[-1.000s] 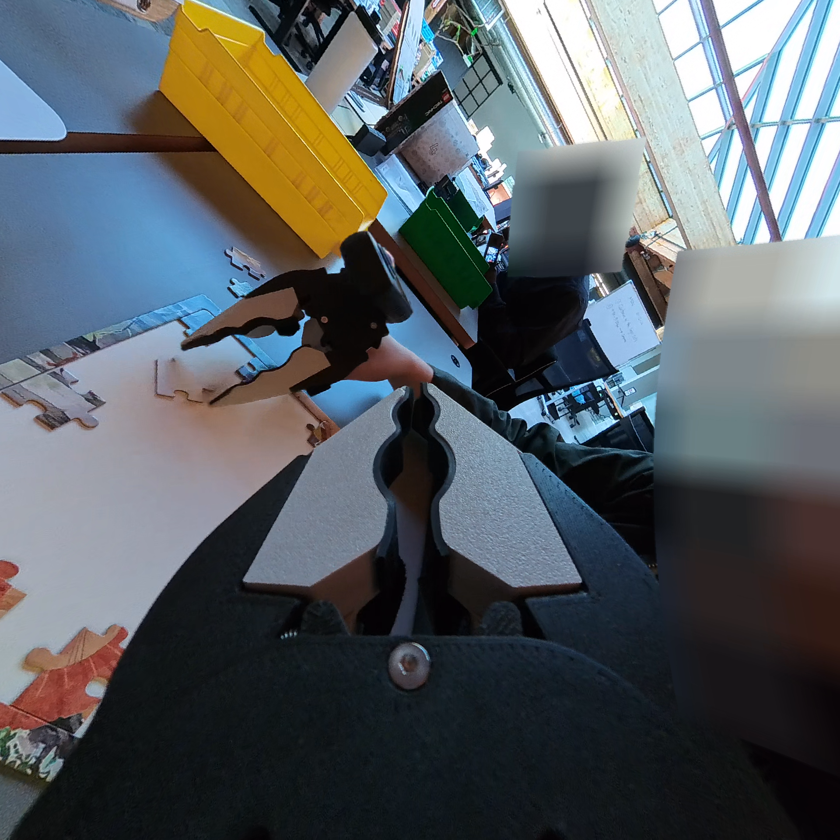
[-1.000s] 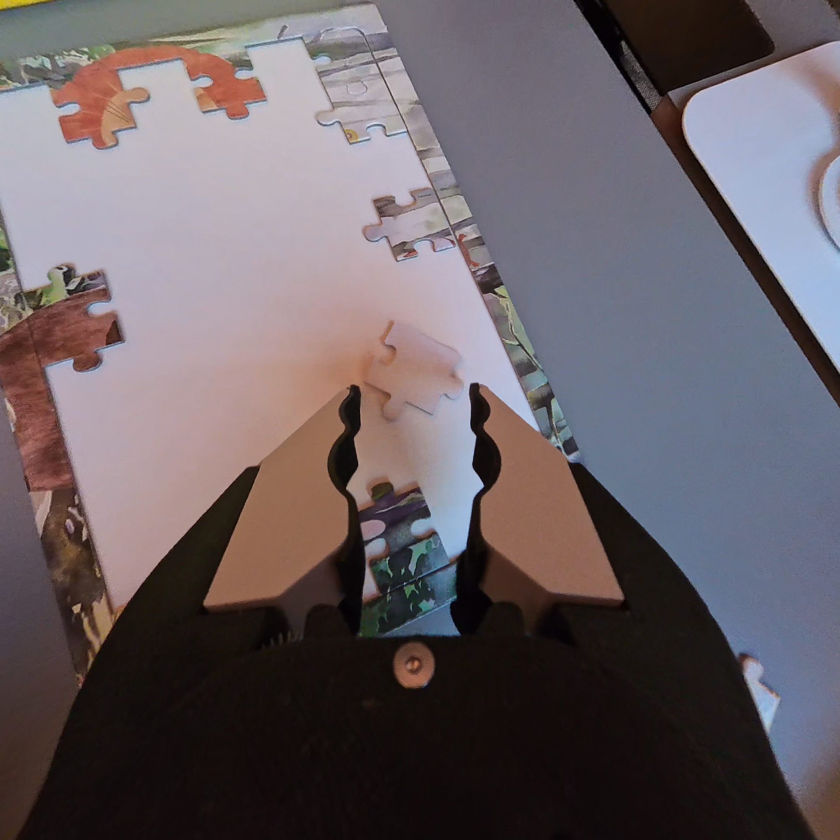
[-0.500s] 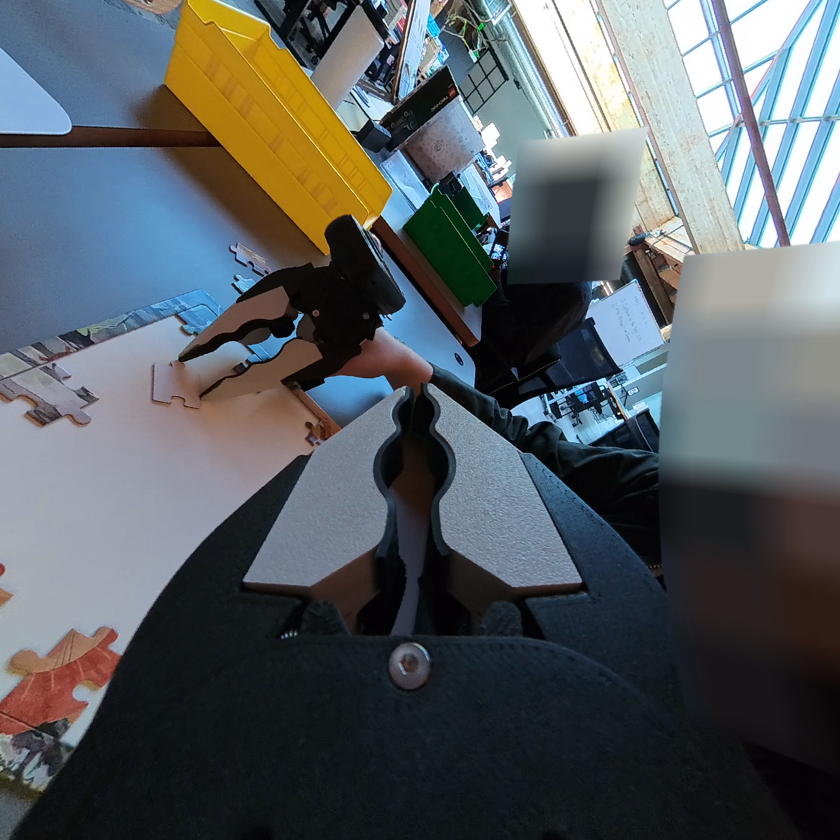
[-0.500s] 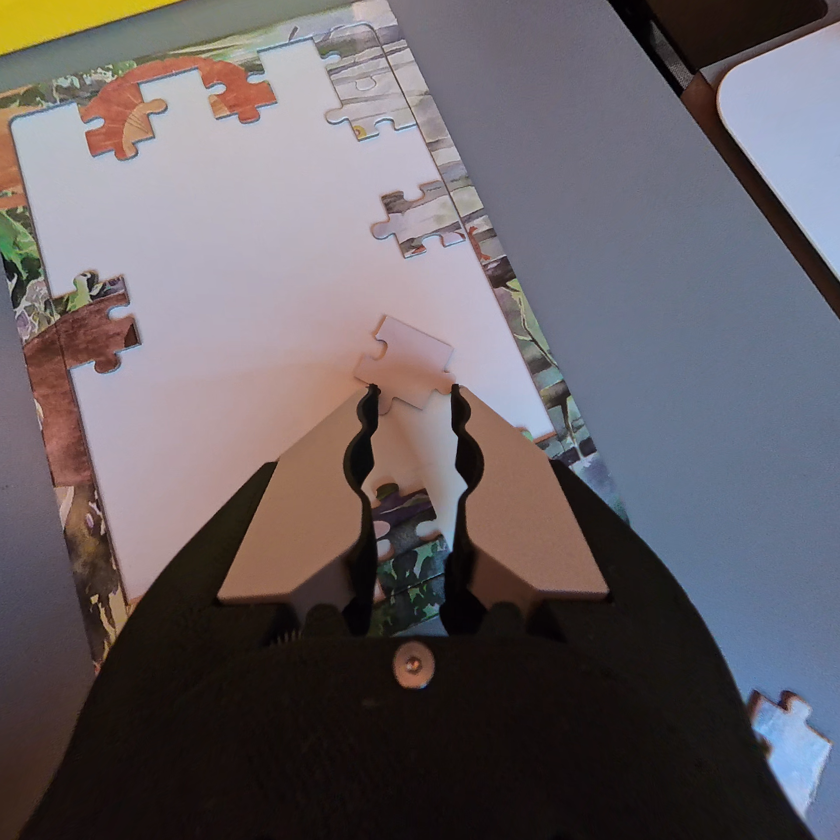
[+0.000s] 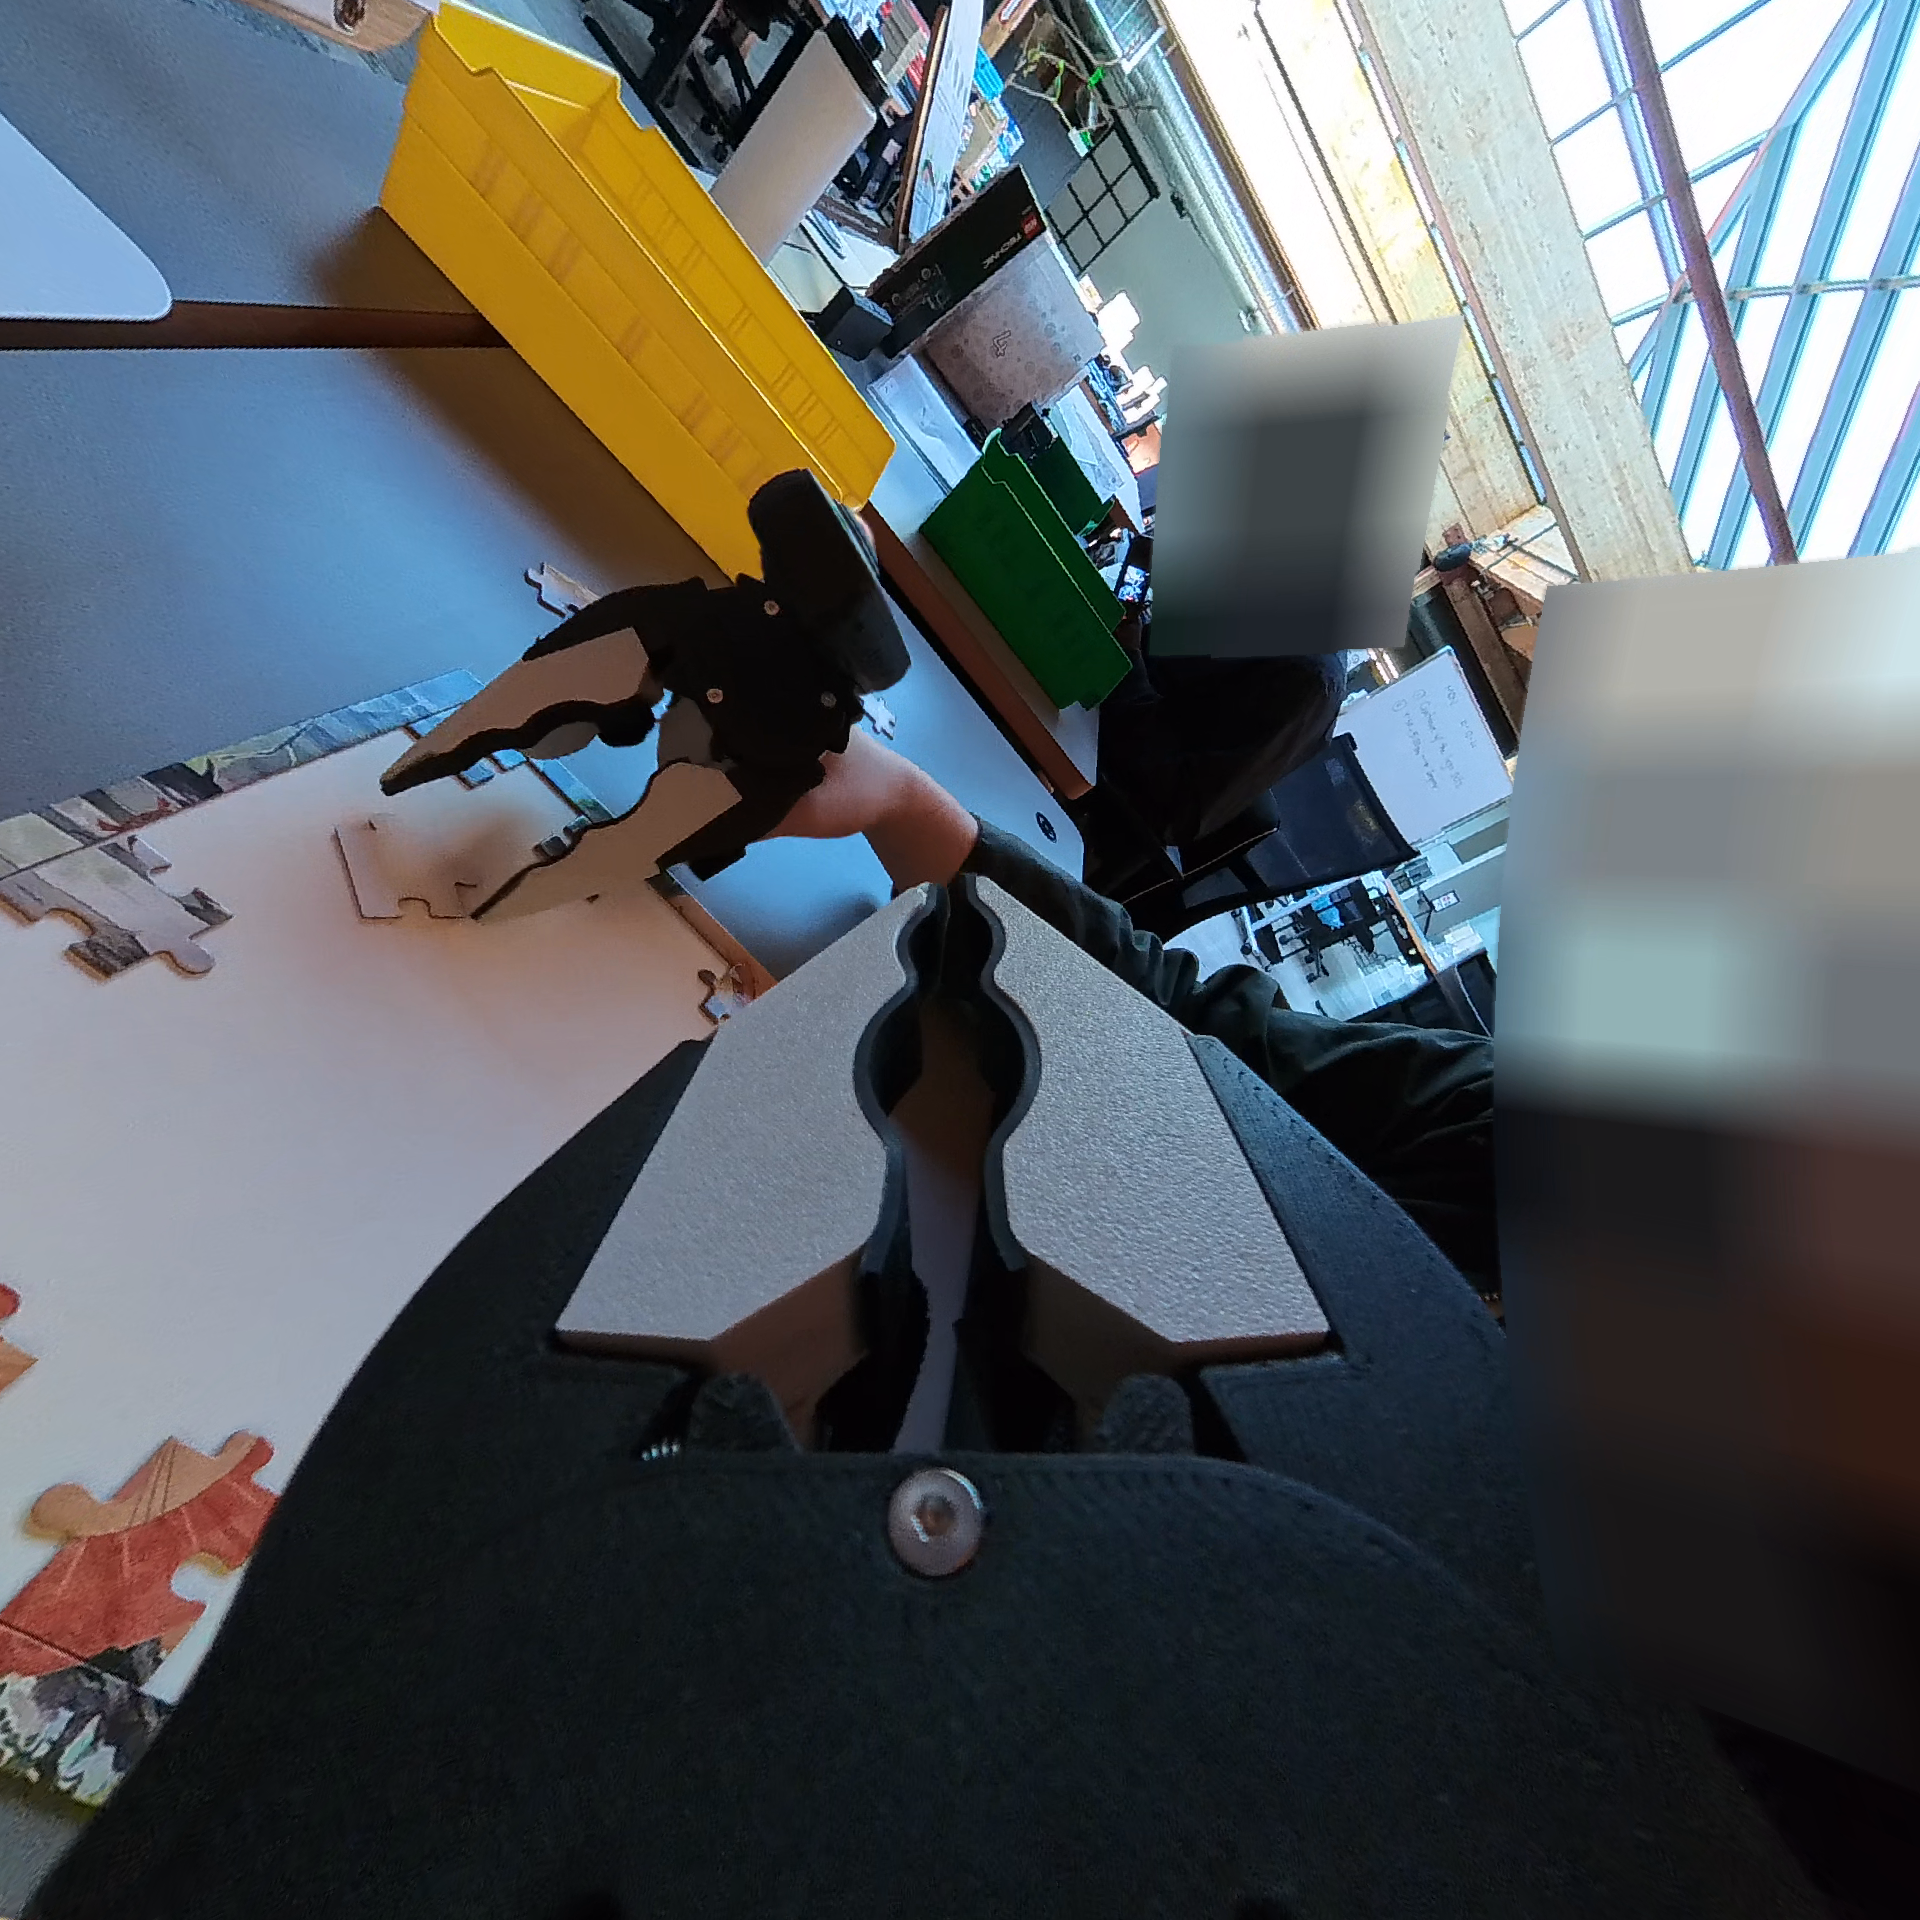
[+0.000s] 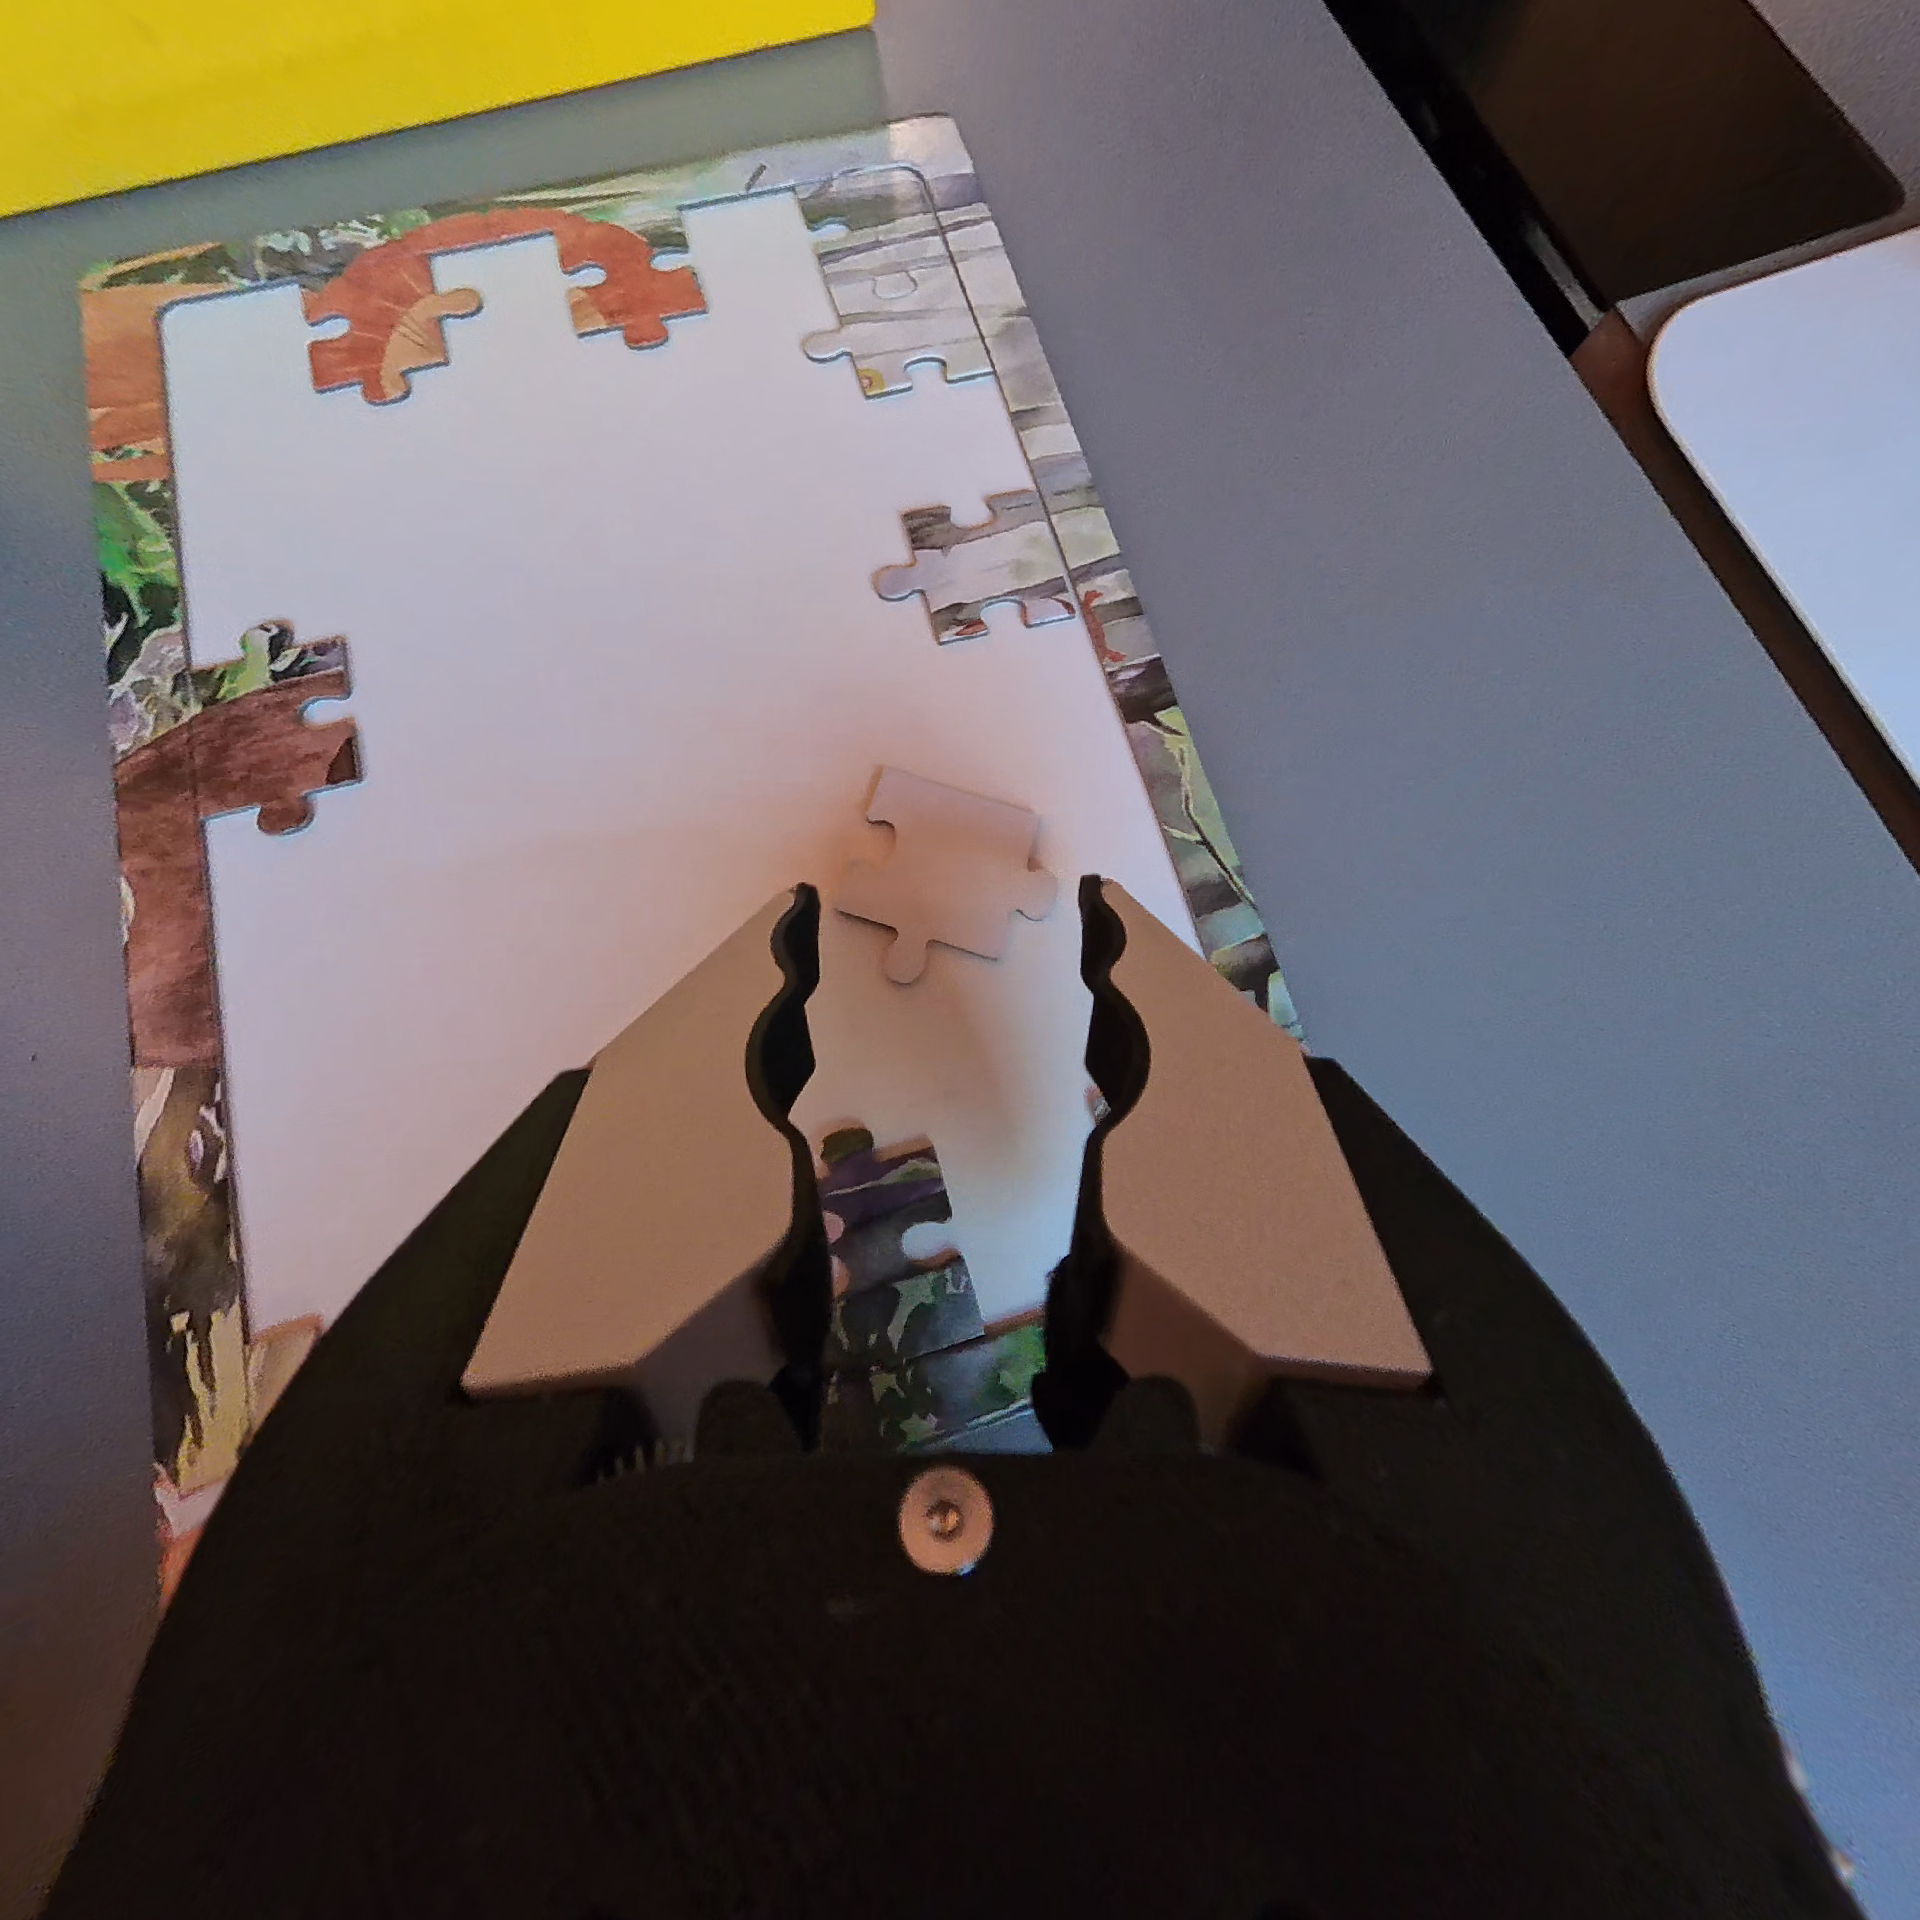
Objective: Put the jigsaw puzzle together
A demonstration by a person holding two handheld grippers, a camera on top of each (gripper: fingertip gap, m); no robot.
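The puzzle tray (image 6: 540,644) lies on the grey table, its white inside mostly bare, with printed pieces fitted along its edges. One loose piece (image 6: 951,873) lies face down, blank side up, near the tray's right edge. My right gripper (image 6: 945,891) is open just short of it, one fingertip to either side of the piece's near edge. In the left wrist view the right gripper (image 5: 431,847) hangs over the same piece (image 5: 384,862), lower fingertip at the tray. My left gripper (image 5: 951,896) is shut, raised above the tray's near side; a pale strip shows between its fingers.
A yellow bin (image 5: 623,270) stands behind the tray, also in the right wrist view (image 6: 416,73). A green bin (image 5: 1029,582) stands farther off. Loose pieces (image 5: 556,587) lie on the table by the yellow bin. A white tabletop (image 6: 1818,499) sits at right. People sit beyond the table.
My right gripper narrowed onto the face-down piece, turned it a little, then opened wide and drew back slightly. The left gripper stayed shut and almost still.
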